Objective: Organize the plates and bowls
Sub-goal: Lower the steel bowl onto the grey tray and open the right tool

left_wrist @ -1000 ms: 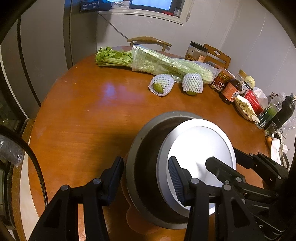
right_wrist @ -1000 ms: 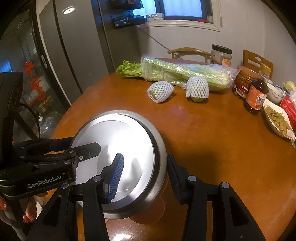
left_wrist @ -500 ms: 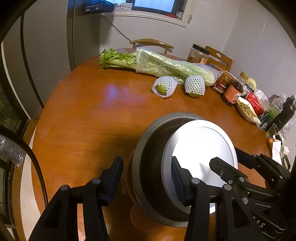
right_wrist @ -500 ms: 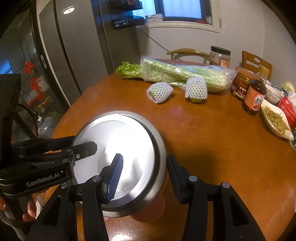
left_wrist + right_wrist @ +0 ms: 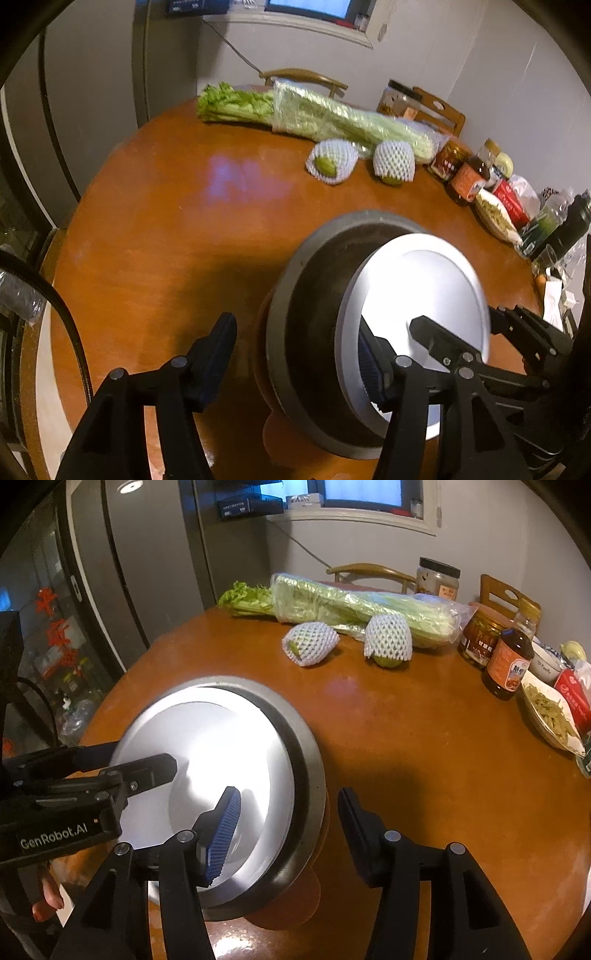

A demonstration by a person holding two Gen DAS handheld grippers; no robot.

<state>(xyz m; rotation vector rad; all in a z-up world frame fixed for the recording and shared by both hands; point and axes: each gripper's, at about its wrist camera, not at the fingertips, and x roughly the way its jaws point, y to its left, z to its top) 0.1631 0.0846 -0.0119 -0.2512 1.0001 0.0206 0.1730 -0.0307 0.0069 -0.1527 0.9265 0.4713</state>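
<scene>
A grey metal bowl (image 5: 295, 306) holds a white plate (image 5: 417, 295) and is lifted a little above the brown table (image 5: 166, 240). My left gripper (image 5: 295, 362) straddles the bowl's left rim, one finger outside and one inside, jaws wide. My right gripper (image 5: 291, 819) straddles the bowl's (image 5: 299, 746) right rim the same way, its blue-padded finger over the plate (image 5: 207, 746). Both look wide apart, and grip contact is unclear.
Bagged celery (image 5: 354, 605) and two foam-netted fruits (image 5: 310, 646) lie at the table's far side. Jars and a sauce bottle (image 5: 508, 664), a dish of food (image 5: 550, 716) and bottles stand at the right edge. Chairs stand behind.
The bowl with the plate has risen and tilted slightly; both grippers moved with it. The far objects sit lower in view.
</scene>
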